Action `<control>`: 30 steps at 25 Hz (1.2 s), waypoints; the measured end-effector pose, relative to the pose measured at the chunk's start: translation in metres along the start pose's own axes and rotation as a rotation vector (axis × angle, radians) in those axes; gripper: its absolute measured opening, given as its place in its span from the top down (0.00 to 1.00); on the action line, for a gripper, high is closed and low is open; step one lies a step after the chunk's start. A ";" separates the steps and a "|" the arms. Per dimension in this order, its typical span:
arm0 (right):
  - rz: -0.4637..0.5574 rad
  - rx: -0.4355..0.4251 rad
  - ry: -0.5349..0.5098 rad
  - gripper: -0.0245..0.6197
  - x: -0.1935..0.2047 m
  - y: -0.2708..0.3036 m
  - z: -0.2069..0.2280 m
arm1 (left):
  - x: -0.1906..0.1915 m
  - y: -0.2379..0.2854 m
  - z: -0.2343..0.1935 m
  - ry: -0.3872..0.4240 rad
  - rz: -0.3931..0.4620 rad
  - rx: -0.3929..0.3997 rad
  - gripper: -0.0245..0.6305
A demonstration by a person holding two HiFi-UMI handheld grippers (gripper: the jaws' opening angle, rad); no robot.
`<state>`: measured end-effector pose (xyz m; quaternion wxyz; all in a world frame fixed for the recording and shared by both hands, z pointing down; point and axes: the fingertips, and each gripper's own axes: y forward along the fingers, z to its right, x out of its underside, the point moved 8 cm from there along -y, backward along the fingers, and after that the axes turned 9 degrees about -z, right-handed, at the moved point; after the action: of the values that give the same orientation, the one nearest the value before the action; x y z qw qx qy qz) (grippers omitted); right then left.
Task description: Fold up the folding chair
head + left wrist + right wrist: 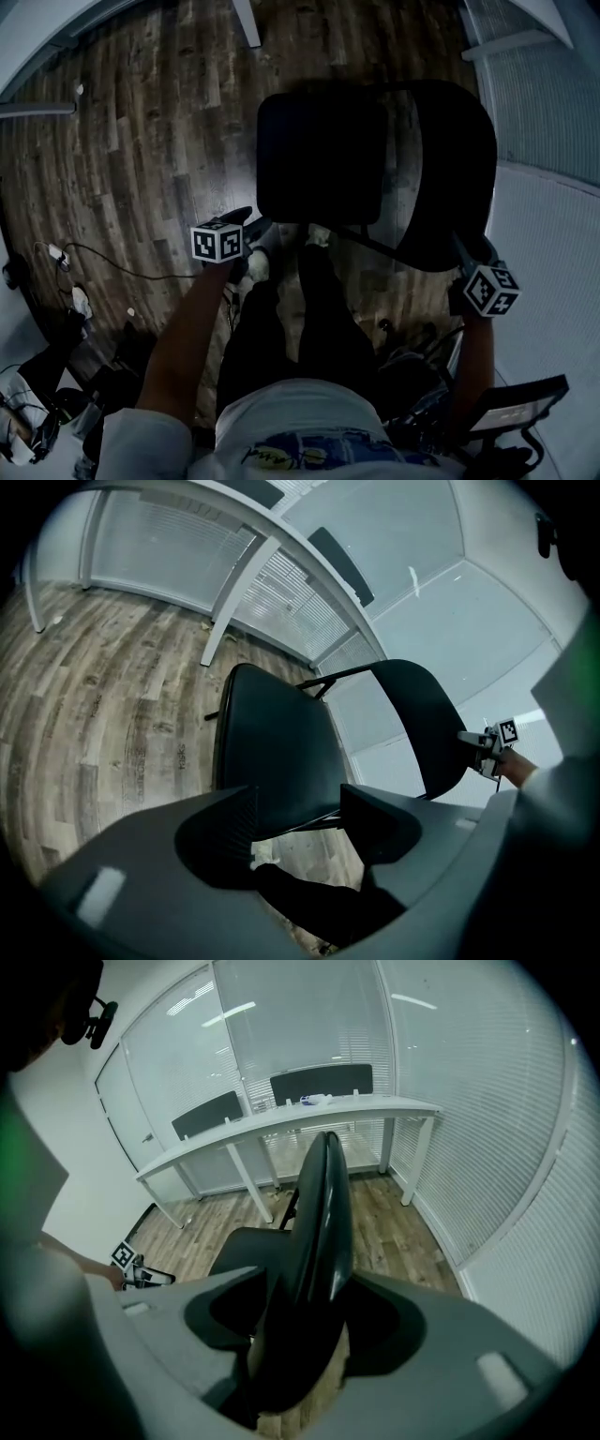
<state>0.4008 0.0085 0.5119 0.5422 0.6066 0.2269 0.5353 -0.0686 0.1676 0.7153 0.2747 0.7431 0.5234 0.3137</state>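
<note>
Right claw (306,1283) straddles chair backrest (323,1208); left claw (298,799) gapes.

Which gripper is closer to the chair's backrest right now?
Right. The right gripper has the backrest edge between its open jaws; the left gripper hovers by the seat at its near edge, apart from the backrest.

The chair (375,159) stood on the floor (141,141) just before the person's legs (309,319), with its seat (319,155) to the left and its backrest (455,169) to the right. The left gripper (298,819) hung just before the seat's near edge. The right gripper (298,1321) had the backrest's edge between its parted jaws. Behind the chair ran a worktop (281,1119). Cables (112,253) lay on the floor, well left.
</note>
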 end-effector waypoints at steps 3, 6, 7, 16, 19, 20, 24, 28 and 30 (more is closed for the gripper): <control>-0.008 -0.003 -0.007 0.60 0.002 0.008 0.001 | 0.001 0.019 -0.017 -0.022 -0.007 0.011 0.53; -0.011 -0.014 0.002 0.60 0.004 0.016 0.002 | -0.002 0.032 -0.031 -0.032 -0.012 0.009 0.52; -0.011 -0.016 0.002 0.60 0.005 0.018 0.000 | -0.002 0.036 -0.035 -0.035 -0.016 0.011 0.52; 0.009 -0.037 0.007 0.60 0.004 0.023 -0.003 | 0.002 0.077 -0.082 -0.104 -0.015 0.023 0.47; 0.013 -0.043 0.007 0.60 0.004 0.024 -0.003 | 0.003 0.089 -0.096 -0.111 -0.024 0.030 0.44; 0.013 -0.045 0.005 0.60 0.003 0.023 -0.002 | 0.003 0.092 -0.100 -0.114 -0.024 0.038 0.43; 0.004 -0.055 -0.013 0.60 0.002 0.021 -0.003 | -0.003 0.102 -0.111 -0.142 -0.006 0.100 0.34; 0.016 -0.055 -0.022 0.60 0.001 0.019 -0.004 | -0.013 0.114 -0.119 -0.169 0.019 0.180 0.33; 0.018 -0.053 -0.015 0.60 -0.002 0.019 -0.008 | -0.017 0.120 -0.125 -0.165 0.022 0.208 0.31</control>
<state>0.3876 0.0046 0.5267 0.5549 0.5979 0.2032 0.5415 -0.0945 0.1251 0.8816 0.2346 0.7965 0.5207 0.1984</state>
